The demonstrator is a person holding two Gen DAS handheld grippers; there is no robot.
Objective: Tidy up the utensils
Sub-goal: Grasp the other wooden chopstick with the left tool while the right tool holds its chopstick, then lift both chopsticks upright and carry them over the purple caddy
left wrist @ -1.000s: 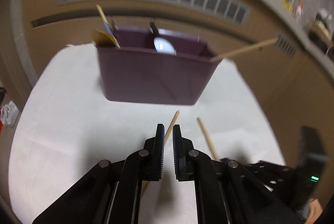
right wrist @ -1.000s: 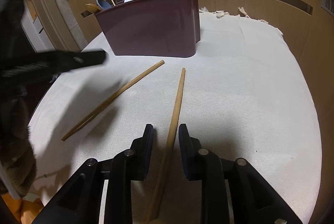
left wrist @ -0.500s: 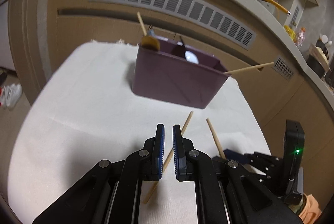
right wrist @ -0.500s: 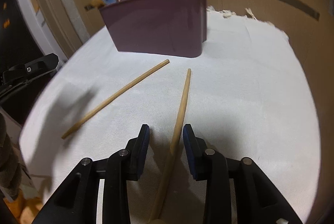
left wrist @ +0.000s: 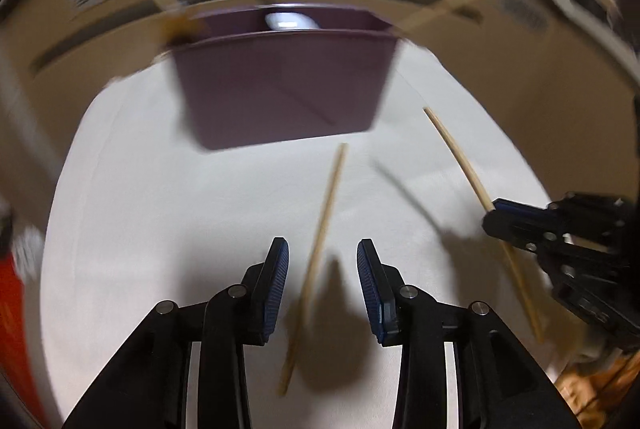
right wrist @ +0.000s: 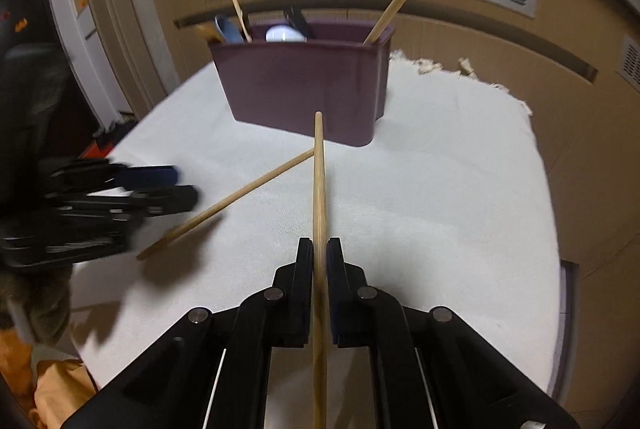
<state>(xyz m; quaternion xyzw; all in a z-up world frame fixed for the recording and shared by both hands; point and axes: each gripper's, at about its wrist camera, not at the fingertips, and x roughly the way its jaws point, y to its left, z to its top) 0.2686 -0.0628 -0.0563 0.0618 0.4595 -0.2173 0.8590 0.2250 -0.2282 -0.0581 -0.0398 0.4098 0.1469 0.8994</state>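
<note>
We see right claw (right wrist: 319,261) clamped on a chopstick (right wrist: 319,169), tip raised toward purple bin (right wrist: 304,85). Left claw (left wrist: 322,269) opening; second chopstick (left wrist: 320,249) lies untouched btwn its jaws on counter (left wrist: 160,229).

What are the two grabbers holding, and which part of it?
The right gripper pinches a chopstick near its back end. The left gripper is opening around the other chopstick on the cloth, not holding it.

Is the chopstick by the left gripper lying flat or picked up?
Lying flat. The chopstick rests on the white cloth between the opening jaws of the left gripper, whose pads do not touch it.
</note>
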